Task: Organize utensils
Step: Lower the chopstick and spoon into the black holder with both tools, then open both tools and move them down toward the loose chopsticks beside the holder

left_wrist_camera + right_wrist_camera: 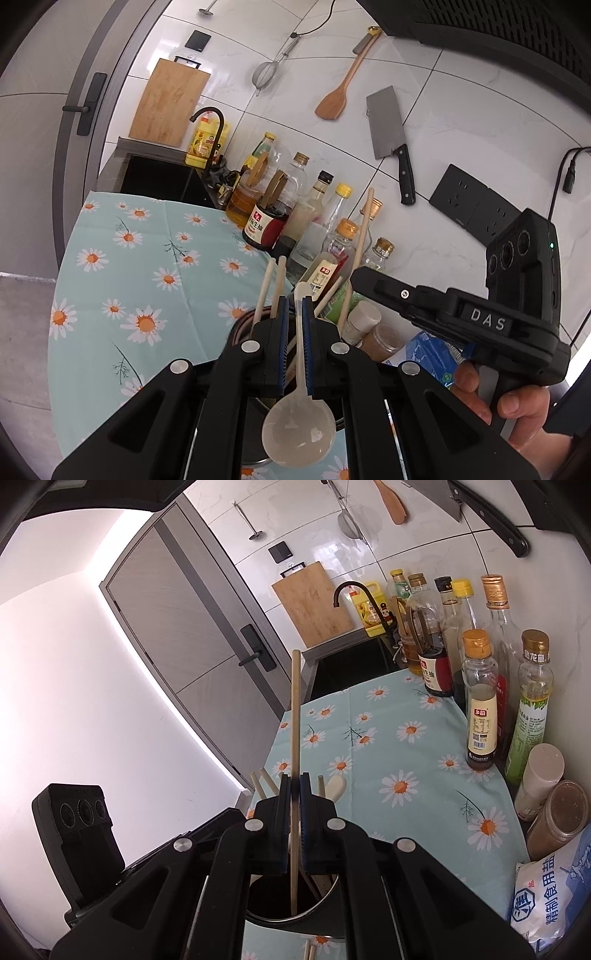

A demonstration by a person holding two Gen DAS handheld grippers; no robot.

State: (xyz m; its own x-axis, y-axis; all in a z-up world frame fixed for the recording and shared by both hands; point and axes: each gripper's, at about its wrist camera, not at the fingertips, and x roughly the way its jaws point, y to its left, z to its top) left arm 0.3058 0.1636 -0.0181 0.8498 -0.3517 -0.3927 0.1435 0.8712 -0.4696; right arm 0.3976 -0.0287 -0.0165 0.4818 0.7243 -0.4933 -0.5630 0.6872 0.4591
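Daisy tablecloth (pixel 413 760) covers the counter. Left gripper (pixel 294 306) is clamped on a white spoon (pixel 300 424), right gripper (pixel 294 786) on a wooden chopstick (pixel 294 716), both above the utensil holder (pixel 325 897).

Utensil holder (pixel 325 890) mostly hidden behind gripper linkage. Salt bag (pixel 554 893) cut off at frame edge. Cleaver (pixel 443 494) blade cropped at top.

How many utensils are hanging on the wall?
4, left to right: a small metal tool, a mesh strainer, a wooden spatula, a cleaver. The hood may hide others.
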